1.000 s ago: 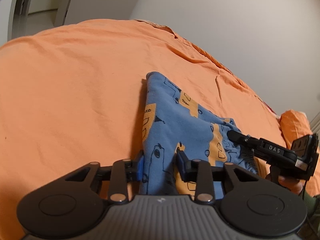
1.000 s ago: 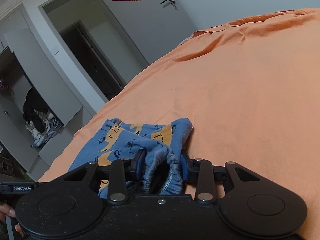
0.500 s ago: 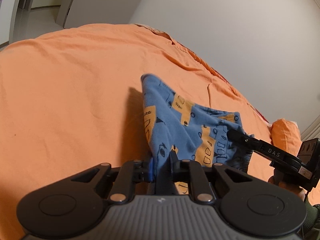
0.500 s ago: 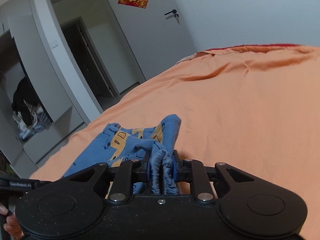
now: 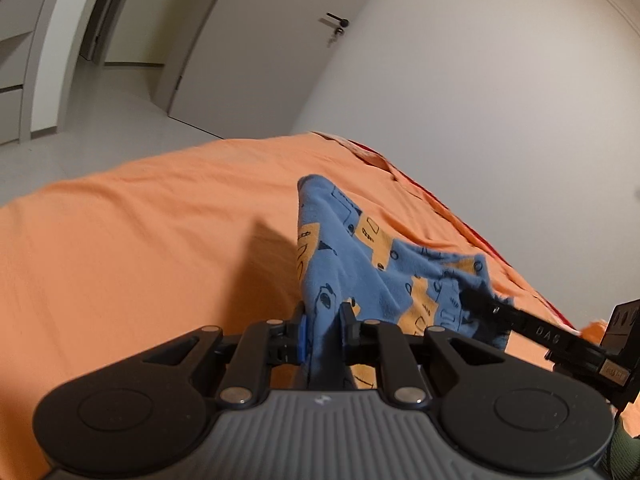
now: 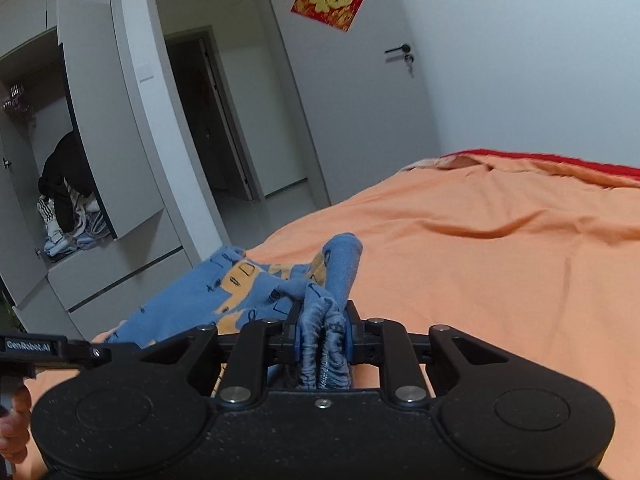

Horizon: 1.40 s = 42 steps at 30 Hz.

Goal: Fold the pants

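Observation:
The pants (image 5: 360, 264) are small, blue with orange patches and dark drawings. They hang lifted above the orange bed sheet (image 5: 140, 248). My left gripper (image 5: 322, 320) is shut on one edge of the cloth. My right gripper (image 6: 322, 322) is shut on the bunched elastic waistband of the pants (image 6: 248, 288). The right gripper (image 5: 484, 304) also shows in the left wrist view, clamped on the far edge. The left gripper's finger (image 6: 96, 353) shows at the left of the right wrist view.
The bed sheet (image 6: 500, 272) spreads wide to the right. Beyond the bed's edge are a white door (image 6: 360, 100), a dark doorway (image 6: 216, 120) and an open wardrobe with piled clothes (image 6: 68, 208). A white wall (image 5: 500, 100) runs along the bed's far side.
Both grippers closed on the pants and rose, lifting the cloth off the sheet. Both views tilted upward, showing more wall and door.

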### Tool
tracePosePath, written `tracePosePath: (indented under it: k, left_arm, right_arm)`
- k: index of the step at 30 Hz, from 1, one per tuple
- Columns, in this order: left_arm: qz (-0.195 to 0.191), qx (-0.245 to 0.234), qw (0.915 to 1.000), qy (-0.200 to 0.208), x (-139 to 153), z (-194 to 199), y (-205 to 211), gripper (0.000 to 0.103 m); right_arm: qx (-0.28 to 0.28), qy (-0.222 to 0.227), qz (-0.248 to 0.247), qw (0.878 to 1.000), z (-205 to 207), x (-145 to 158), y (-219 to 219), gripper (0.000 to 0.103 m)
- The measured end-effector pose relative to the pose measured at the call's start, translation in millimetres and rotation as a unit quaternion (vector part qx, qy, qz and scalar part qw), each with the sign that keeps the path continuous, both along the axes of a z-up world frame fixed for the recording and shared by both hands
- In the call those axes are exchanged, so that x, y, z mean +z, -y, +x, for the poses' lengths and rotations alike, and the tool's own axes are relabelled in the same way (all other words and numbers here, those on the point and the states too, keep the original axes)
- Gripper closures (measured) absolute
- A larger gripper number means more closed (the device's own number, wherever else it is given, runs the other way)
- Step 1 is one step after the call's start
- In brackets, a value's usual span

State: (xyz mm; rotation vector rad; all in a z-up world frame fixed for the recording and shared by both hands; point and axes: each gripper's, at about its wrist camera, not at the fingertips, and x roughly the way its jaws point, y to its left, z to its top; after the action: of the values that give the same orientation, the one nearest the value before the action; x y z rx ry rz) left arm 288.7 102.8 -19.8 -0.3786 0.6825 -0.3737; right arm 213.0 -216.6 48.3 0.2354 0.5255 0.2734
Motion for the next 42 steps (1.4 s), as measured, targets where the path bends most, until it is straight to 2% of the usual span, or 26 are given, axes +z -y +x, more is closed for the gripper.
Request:
tracePosePath:
  k: [7,11,12,13,14,15,16,18,19,21,23,26,29,31,33,36,42]
  left_arm:
    - [0.018,0.008,0.9981,-0.059,-44.5,26.3,-1.5,0.087]
    - [-0.006,0.007,0.9977,-0.068,-45.8,29.2,-9.3,0.086]
    - [-0.004,0.006,0.9976,-0.069,-47.0,29.0,-10.4,0.081]
    - [0.002,0.010,0.9974,-0.071,-47.6,29.1,-10.5,0.067]
    - [0.012,0.017,0.9970,-0.075,-47.5,28.2,-10.4,0.057]
    - [0.019,0.025,0.9964,-0.078,-45.8,27.8,-10.1,0.040]
    - [0.022,0.029,0.9964,-0.077,-43.3,27.4,-10.0,0.033]
    - [0.029,0.034,0.9966,-0.069,-34.4,22.1,-8.6,0.025]
    - [0.034,0.036,0.9968,-0.063,-28.9,17.4,-7.4,0.016]
    - [0.050,0.042,0.9967,-0.047,-18.3,2.0,-5.7,0.006]
    - [0.069,0.048,0.9961,-0.027,-9.3,-19.9,-3.3,0.003]
    - [0.109,0.066,0.9919,-0.002,4.8,-55.6,4.1,0.001]
    - [0.188,0.092,0.9772,0.036,19.7,-90.7,19.4,0.001]
    - [0.218,0.088,0.9702,0.057,27.4,-112.2,28.7,0.001]
    - [0.221,0.096,0.9689,0.058,33.5,-131.3,33.0,0.000]
    - [0.203,0.100,0.9729,0.045,38.2,-162.3,31.3,0.000]
    - [0.204,0.115,0.9712,0.045,34.2,-216.9,25.4,0.001]
  right_arm:
    - [-0.008,-0.061,-0.009,0.998,38.9,-53.5,-10.6,0.083]
    - [-0.014,-0.068,0.013,0.998,40.3,-67.2,-4.2,0.082]
    - [-0.012,-0.066,0.011,0.998,40.2,-67.4,-4.3,0.079]
    - [-0.010,-0.065,0.005,0.998,40.2,-67.2,-4.7,0.077]
    - [-0.010,-0.066,-0.002,0.998,39.3,-66.5,-5.8,0.069]
    - [-0.013,-0.066,-0.010,0.998,38.1,-65.0,-6.8,0.060]
    - [-0.016,-0.065,-0.015,0.998,35.4,-62.9,-7.3,0.054]
    - [-0.029,-0.057,-0.019,0.998,25.5,-55.9,-8.6,0.026]
    - [-0.037,-0.048,-0.019,0.998,17.2,-50.7,-9.4,0.024]
    - [-0.052,-0.026,-0.021,0.998,-3.9,-37.5,-13.5,0.014]
    - [-0.069,-0.007,-0.023,0.997,-27.6,-23.8,-18.4,0.003]
    - [-0.086,0.022,-0.027,0.996,-67.4,-4.3,-26.8,0.001]
    - [-0.092,0.038,-0.040,0.994,-108.2,9.9,-36.7,0.001]
    - [-0.098,0.043,-0.046,0.993,-135.2,16.0,-41.8,0.001]
    - [-0.102,0.043,-0.050,0.993,-159.5,20.1,-45.2,0.001]
    - [-0.102,0.039,-0.059,0.992,-191.1,22.5,-49.3,0.001]
    - [-0.063,0.028,-0.093,0.993,-235.9,18.9,-55.5,0.001]
